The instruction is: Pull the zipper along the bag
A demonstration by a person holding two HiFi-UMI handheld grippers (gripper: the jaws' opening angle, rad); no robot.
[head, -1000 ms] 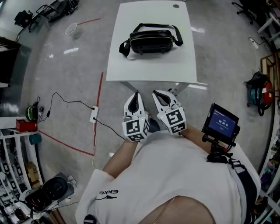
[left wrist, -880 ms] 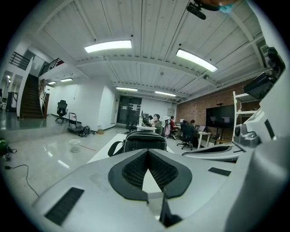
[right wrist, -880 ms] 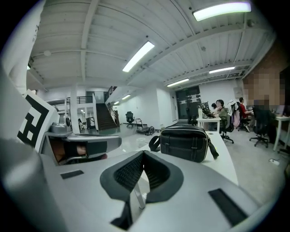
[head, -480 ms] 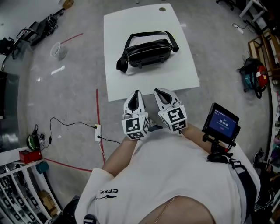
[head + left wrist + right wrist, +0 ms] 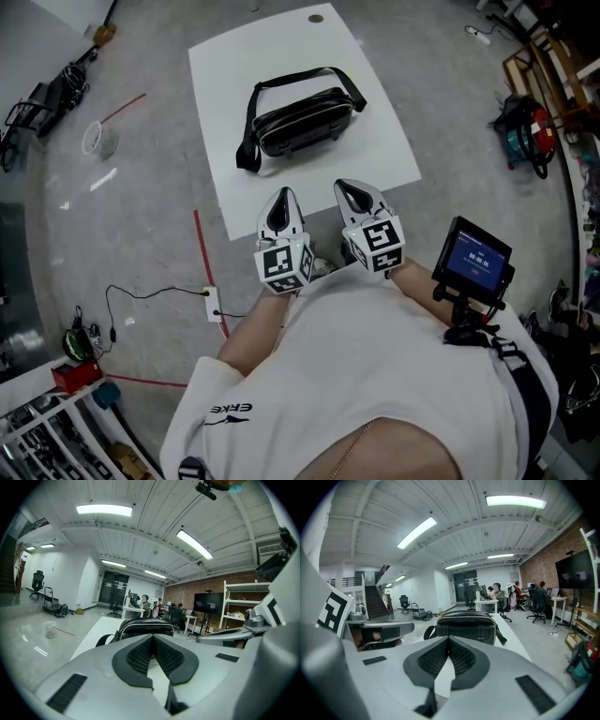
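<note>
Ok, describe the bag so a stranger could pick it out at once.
Find the white table on the grey floor. On it lies the bag: black, glossy, oblong, its strap looped round it. Nothing else lies on that tabletop.

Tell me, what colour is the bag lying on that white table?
The bag is glossy black; the right gripper view shows it best.

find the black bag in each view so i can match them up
Head view: the black bag lies upper centre, on the white table.
Left gripper view: the bag is at centre, just beyond the jaws.
Right gripper view: the bag is at centre, just beyond the jaws, larger in the picture.
Shared landmark: the white table under the bag, seen in all three views.
</note>
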